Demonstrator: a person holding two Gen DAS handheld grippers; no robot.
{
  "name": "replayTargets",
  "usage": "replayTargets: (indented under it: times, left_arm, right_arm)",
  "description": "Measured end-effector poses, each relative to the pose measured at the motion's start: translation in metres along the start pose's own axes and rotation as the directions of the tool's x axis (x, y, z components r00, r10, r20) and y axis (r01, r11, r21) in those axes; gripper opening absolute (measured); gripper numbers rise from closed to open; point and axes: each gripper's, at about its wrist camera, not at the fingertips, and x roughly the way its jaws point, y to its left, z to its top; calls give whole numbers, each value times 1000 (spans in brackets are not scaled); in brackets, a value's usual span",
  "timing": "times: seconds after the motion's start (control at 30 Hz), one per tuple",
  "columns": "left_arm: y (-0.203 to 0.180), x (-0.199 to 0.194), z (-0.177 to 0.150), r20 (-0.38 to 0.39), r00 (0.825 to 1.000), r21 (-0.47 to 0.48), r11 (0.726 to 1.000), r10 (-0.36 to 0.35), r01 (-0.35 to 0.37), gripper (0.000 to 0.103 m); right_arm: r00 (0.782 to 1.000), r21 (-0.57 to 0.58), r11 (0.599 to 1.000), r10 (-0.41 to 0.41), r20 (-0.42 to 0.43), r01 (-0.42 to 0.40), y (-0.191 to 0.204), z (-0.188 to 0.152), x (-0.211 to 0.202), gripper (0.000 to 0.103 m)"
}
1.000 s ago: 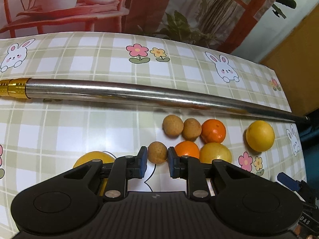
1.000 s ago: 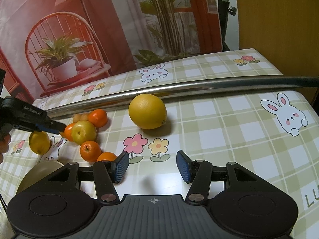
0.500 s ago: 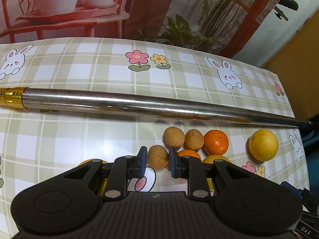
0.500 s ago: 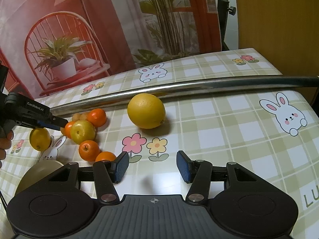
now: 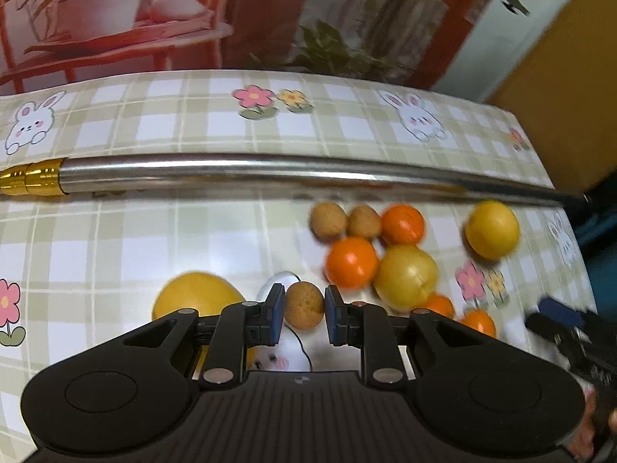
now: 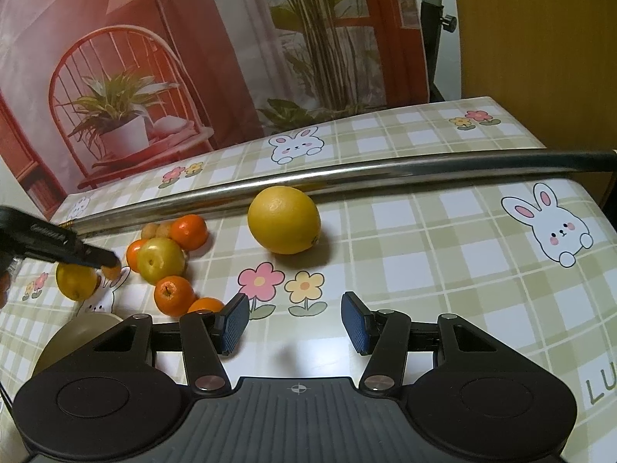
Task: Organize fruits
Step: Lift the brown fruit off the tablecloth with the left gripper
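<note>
Because a long steel rod (image 5: 270,171) lies across the checked tablecloth (image 5: 115,239), it works as a fence, and every fruit sits on the near side of it, which looks like the reason nothing has rolled toward the backdrop. Largest of the fruits, a big orange (image 6: 284,219) rests almost against the rod, apart from the rest, probably set there as a class of its own. A lemon (image 5: 194,297) lies well clear of the rod on the near side, partly hidden behind the left gripper's frame. Closer to the rod is the cluster: a yellow-green fruit (image 5: 405,276) with tangerines (image 5: 351,261) pressed round it, and two small brown fruits (image 5: 327,220) just under the rod, seemingly a pile of their kind.

The right gripper (image 6: 295,323) hovers over bare cloth far from the rod, its jaws moderately apart with nothing between them; it seems to be waiting its turn. The left gripper (image 5: 301,310) is clamped narrow on a third small brown fruit (image 5: 304,305), both pads pressing its sides, held above the rabbit print well short of the rod. My reading is that it belongs with the two brown ones by the rod.
</note>
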Motion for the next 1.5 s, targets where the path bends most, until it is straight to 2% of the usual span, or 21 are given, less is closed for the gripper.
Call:
replayTargets:
  times: [0.17,0.53,0.73,0.83,1.07,1.3,1.5]
  left_arm:
    - [-9,8,-9,-55,998,20,1000,-3,4,24]
    - [-10,15,-14,-63,998,34,999,28,-26,27]
    - [-14,16,-20,-37,999,40,999,24,-22,26]
    - [-15,9,-24,-6,1000,43,999,14,-13,26]
    - [-26,-24,-42,115,992,98,993,50,-61,26]
    - [-28,-57,-66,223,972,82,992,73,-94,26]
    - [-25,-72,-83,267,961,31,996,73,-84,26]
  right_arm:
    - [1000,11,1000,7,-5,-7,-1,-1,1,50]
    - [1000,17,1000,4,-4,-4,-4,-3,-1,50]
    - [1000,22,1000,7,-5,-7,-4,-3,-1,50]
    - [1000,25,1000,6,-4,-6,-5,-4,-1,50]
    - [1000,29,1000,-1,9,1,-8,-7,-2,50]
    - [999,23,1000,16,37,-17,-8,-8,-4,50]
    - [998,-4,999,48,45,-48,1,-8,-2,50]
